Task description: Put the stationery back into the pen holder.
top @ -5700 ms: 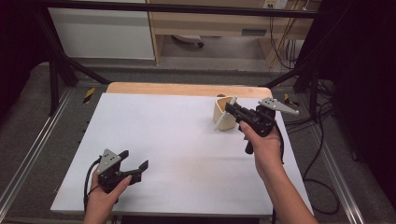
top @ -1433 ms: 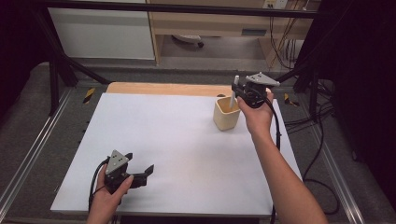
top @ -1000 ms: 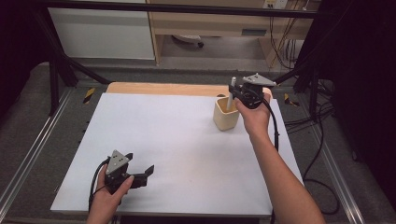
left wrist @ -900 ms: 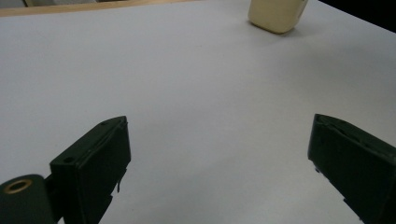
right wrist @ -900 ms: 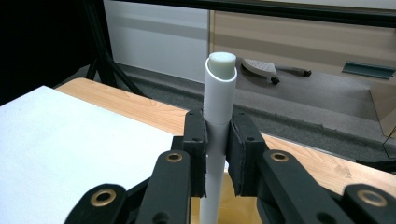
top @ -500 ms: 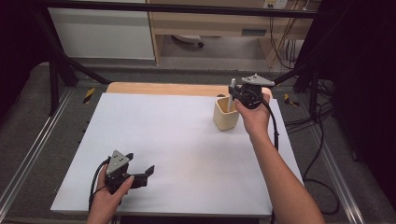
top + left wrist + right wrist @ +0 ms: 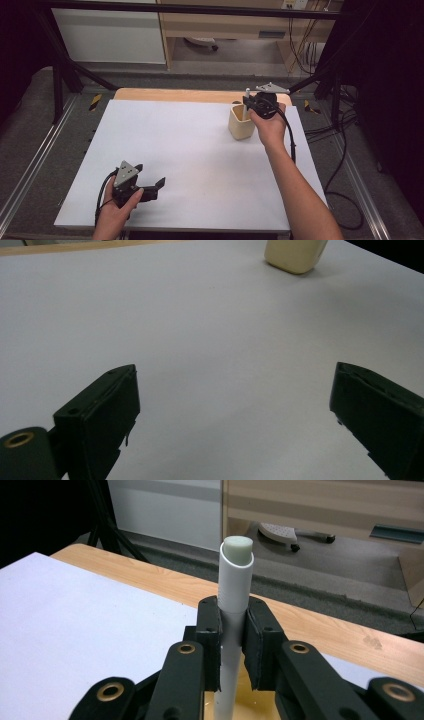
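Note:
A cream cup [image 7: 240, 125] stands on the white table top [image 7: 190, 150] at the far right. My right gripper [image 7: 248, 101] hovers just over the cup's rim, shut on a white marker-like tube [image 7: 235, 580] that stands upright between the pads; its capped end points up and its lower end reaches down into the cup [image 7: 252, 709]. The tube [image 7: 247, 94] shows as a small white stick above the cup. Near the front left corner my left gripper [image 7: 156, 185] rests low over the table, open, with nothing between its jaws [image 7: 235, 415]. The cup [image 7: 295, 254] lies far ahead of it.
A bare wooden strip [image 7: 175, 94] runs along the table's far edge. Metal rails [image 7: 30, 165] flank the table on the grey floor, black stand legs [image 7: 70, 70] rise at the far left, and cables [image 7: 345, 150] trail at the right.
Several seconds ago the right gripper was beside the cup's right; it has since risen over the cup's rim and has barely shifted in the last second. The left gripper has kept still.

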`<control>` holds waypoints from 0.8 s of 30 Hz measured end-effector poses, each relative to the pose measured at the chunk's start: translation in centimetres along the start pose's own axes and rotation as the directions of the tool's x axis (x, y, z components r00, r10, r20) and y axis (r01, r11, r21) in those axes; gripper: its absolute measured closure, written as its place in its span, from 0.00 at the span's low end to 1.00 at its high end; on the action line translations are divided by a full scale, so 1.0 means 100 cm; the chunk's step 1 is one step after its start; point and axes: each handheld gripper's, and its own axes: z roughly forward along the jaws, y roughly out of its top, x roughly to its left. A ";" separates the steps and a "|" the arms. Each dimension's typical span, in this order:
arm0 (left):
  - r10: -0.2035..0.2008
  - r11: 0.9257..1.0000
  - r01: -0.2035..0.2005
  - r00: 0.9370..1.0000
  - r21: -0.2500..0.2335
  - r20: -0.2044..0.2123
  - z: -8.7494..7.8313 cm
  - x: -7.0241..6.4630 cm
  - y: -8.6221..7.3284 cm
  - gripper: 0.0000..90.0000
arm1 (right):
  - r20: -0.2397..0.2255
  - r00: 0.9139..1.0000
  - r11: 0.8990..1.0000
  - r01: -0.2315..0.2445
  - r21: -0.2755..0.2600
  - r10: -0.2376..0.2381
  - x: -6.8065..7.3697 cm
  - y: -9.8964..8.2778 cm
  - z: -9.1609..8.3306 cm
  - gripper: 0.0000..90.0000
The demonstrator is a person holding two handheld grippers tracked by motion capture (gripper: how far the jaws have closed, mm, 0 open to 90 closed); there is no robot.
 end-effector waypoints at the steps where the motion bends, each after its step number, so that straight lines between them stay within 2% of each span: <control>1: 0.000 1.000 0.000 1.000 -0.001 0.000 0.000 0.000 0.000 0.07 | 0.001 1.000 1.000 -0.002 0.003 0.002 0.000 -0.001 0.001 0.87; 5: 0.000 1.000 0.000 1.000 -0.014 0.000 -0.001 0.000 0.001 0.07 | 0.004 1.000 1.000 -0.008 0.019 0.008 -0.001 -0.004 0.003 0.87; 22: 0.013 1.000 -0.013 1.000 0.000 0.002 0.000 -0.001 0.001 0.07 | -0.002 1.000 0.999 -0.017 0.050 0.017 -0.004 -0.013 0.016 0.87; 24: 0.015 1.000 -0.015 1.000 0.000 0.002 0.000 -0.001 0.001 0.07 | -0.001 1.000 0.998 -0.018 0.056 0.018 -0.003 -0.014 0.017 0.84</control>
